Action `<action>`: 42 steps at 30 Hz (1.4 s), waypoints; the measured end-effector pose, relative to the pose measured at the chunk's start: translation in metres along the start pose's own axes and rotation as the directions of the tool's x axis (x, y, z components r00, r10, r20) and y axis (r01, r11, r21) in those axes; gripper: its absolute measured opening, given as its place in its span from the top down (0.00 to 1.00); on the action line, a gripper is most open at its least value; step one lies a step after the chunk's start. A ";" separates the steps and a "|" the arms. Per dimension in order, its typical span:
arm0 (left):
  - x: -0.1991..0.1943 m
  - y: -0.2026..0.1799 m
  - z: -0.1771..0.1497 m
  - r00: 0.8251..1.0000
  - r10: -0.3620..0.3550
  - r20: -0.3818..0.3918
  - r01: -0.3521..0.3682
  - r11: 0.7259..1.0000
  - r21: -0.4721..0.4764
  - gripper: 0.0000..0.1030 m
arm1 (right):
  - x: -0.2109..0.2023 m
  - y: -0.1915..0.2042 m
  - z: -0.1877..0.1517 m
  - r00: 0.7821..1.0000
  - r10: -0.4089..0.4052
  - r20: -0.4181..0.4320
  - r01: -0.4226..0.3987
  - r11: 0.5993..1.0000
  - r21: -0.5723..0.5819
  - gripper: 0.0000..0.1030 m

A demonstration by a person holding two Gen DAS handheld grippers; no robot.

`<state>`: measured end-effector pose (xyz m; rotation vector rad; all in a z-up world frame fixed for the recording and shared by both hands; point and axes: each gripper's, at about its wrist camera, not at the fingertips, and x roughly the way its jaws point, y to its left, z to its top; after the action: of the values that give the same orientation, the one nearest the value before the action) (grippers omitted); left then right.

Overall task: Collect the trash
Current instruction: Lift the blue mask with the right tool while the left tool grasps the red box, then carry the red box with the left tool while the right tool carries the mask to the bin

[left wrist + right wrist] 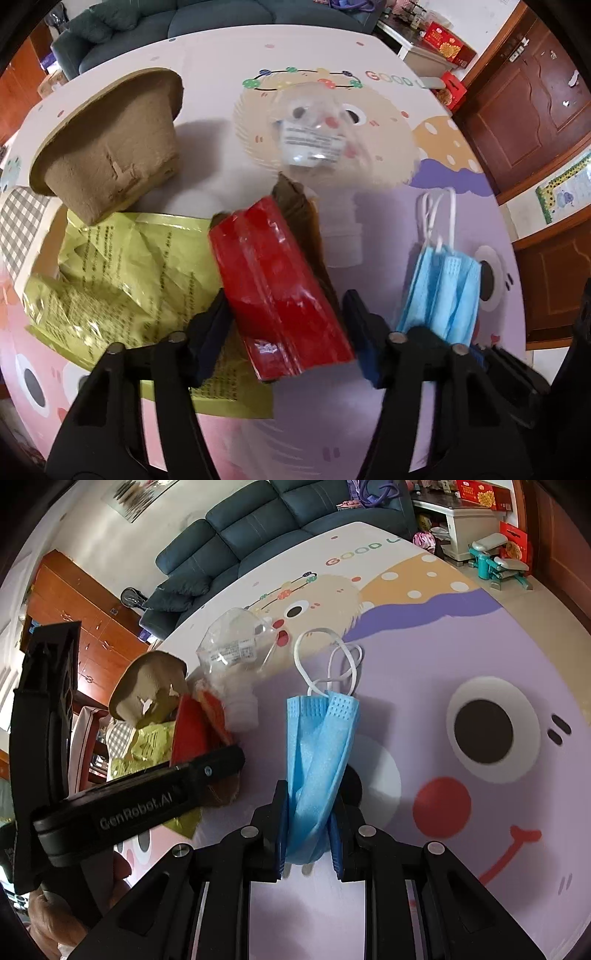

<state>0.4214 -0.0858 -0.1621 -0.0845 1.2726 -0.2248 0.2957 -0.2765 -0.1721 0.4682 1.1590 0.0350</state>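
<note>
Left claw (286,325) half open w/ red packet (277,288) btwn fingers; right claw (308,834) pinching blue mask (317,746).

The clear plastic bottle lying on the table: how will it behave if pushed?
The clear plastic bottle looks empty, so probably light and easy to slide. It lies on its side, so it may roll. Its thin walls look dented, so it would likely crumple under a squeeze.

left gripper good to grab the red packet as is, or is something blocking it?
Probably yes. The left gripper already straddles the red packet, a finger on each side and nothing lying over it. The yellow-green wrapper is underneath, and the blue mask hangs off to one side in the right gripper.
</note>
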 end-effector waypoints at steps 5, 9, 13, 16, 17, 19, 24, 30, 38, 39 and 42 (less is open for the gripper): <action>-0.016 -0.002 -0.015 0.999 -0.022 0.048 0.022 1.000 0.005 0.59 | -0.014 -0.005 -0.016 1.000 -0.002 0.000 0.002 1.000 -0.017 0.82; -0.043 -0.003 -0.035 0.994 -0.057 0.088 0.056 0.998 0.025 0.66 | -0.032 -0.007 -0.032 1.000 0.005 0.004 -0.005 1.000 -0.029 0.82; -0.077 -0.006 -0.066 0.988 -0.107 0.107 0.098 0.992 0.080 0.79 | -0.058 -0.006 -0.057 1.000 0.020 0.011 -0.019 0.998 -0.062 0.82; -0.095 -0.009 -0.092 0.986 -0.120 0.119 0.106 0.988 0.113 0.80 | -0.074 -0.004 -0.079 1.000 0.016 -0.001 -0.016 0.996 -0.087 0.82; -0.102 -0.009 -0.104 0.984 -0.123 0.126 0.107 0.987 0.122 0.81 | -0.079 -0.004 -0.087 1.000 0.018 -0.004 -0.019 0.996 -0.086 0.82; -0.109 -0.009 -0.120 0.983 -0.133 0.129 0.117 0.985 0.123 0.81 | -0.088 -0.004 -0.101 0.999 0.033 -0.012 -0.034 0.996 -0.087 0.82; -0.130 -0.007 -0.174 0.977 -0.188 0.103 0.172 0.974 0.146 0.82 | -0.118 0.001 -0.150 0.997 0.066 -0.041 -0.070 0.989 -0.128 0.82; -0.154 -0.012 -0.253 0.974 -0.208 0.091 0.179 0.950 0.254 0.82 | -0.142 -0.004 -0.222 0.989 0.068 -0.128 -0.088 0.983 -0.161 0.82; -0.143 -0.017 -0.345 0.978 -0.206 0.044 0.181 0.930 0.319 0.82 | -0.133 -0.030 -0.309 0.966 0.035 -0.256 -0.067 0.991 -0.119 0.82; -0.139 -0.019 -0.353 0.979 -0.203 0.032 0.182 0.928 0.326 0.82 | -0.128 -0.035 -0.316 0.960 0.029 -0.279 -0.060 0.993 -0.105 0.82; -0.118 -0.024 -0.378 0.981 -0.191 -0.026 0.188 0.914 0.359 0.82 | -0.111 -0.045 -0.344 0.938 0.019 -0.345 -0.047 0.996 -0.072 0.82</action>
<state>0.0258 -0.0602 -0.1577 0.1067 1.1949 -0.6219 -0.0646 -0.2301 -0.2002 0.4205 1.4882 0.1990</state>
